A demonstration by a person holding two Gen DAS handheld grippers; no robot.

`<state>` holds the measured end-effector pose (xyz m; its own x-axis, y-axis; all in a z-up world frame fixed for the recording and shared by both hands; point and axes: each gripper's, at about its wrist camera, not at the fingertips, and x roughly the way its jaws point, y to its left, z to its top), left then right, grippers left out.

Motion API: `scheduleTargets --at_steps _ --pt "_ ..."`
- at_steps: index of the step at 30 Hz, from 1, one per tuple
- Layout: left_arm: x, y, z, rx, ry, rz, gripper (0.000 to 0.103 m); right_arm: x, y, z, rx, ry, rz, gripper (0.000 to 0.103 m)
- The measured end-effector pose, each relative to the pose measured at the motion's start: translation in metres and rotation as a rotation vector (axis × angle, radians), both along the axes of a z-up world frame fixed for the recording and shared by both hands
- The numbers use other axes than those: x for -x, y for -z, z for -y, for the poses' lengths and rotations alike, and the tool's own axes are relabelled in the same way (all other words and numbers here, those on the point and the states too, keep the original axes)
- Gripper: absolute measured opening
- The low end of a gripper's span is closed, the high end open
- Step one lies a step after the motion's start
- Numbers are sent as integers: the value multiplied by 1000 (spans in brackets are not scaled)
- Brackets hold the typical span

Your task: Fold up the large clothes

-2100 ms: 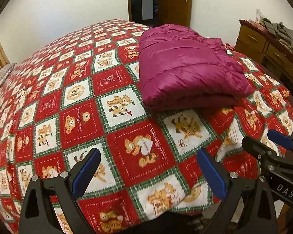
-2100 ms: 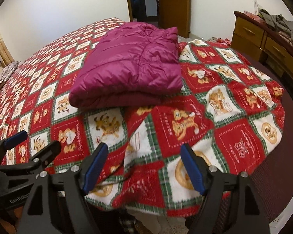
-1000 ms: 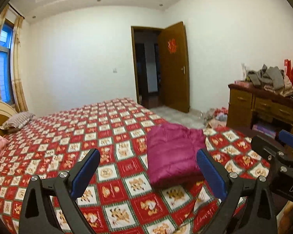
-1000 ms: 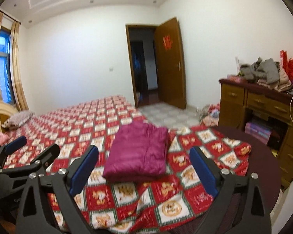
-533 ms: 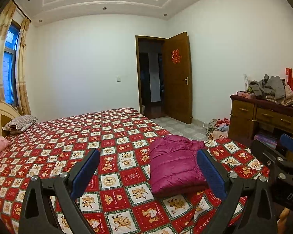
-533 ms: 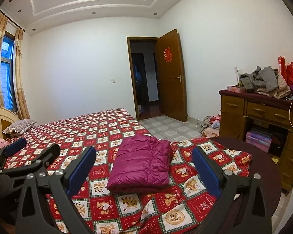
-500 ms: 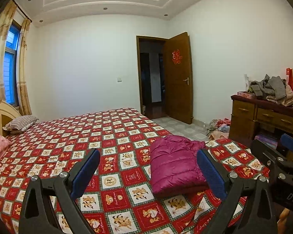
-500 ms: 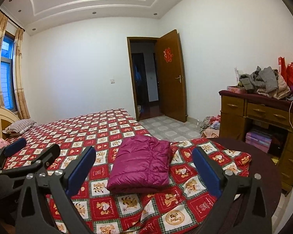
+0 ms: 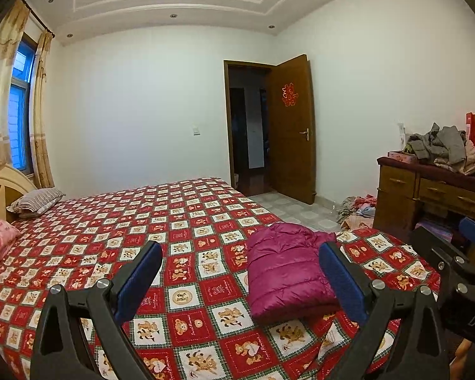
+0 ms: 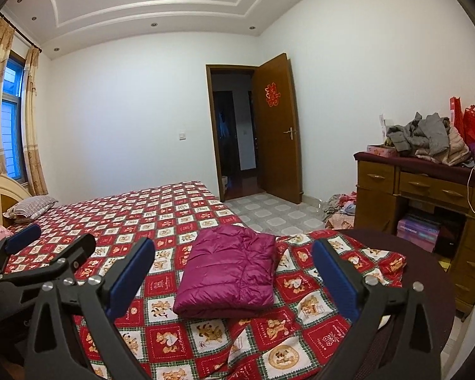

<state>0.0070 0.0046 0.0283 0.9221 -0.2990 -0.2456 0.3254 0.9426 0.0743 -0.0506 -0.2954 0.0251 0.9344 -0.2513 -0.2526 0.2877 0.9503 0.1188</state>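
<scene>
The jacket lay folded into a thick magenta block on the bed, near the foot corner, its doubled edge facing the cameras and its puffed panels stacked square. Judged from that neat shape, the fold looked finished, and the bed's wide flat cover was likely chosen as the working surface.

In the right wrist view the jacket sat at about 12 o'clock between the fingers of the right gripper, well apart from them. The jaws stood wide open and held nothing. The left gripper was likewise spread wide and empty, with the jacket at roughly 1 o'clock in its view, partly behind its right-hand blue pad. Both tools hung level and clear of the bed, a stance that read as stepping back from a finished piece.

At 3 o'clock stood a dresser piled with clothes, possibly the next garments. More clothing lay on the floor by its near end. A pillow rested at 9 o'clock by the headboard, and the door stood open at 12 o'clock.
</scene>
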Motion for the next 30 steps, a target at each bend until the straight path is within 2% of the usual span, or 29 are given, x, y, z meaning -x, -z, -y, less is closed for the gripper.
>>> scheduleTargets --at_steps 18,30 --pt "-8 5 -3 -6 -35 -18 100 -2 2 1 9 7 -16 101" --pt "-6 3 -4 -8 -74 23 100 -3 2 5 13 13 -13 101"
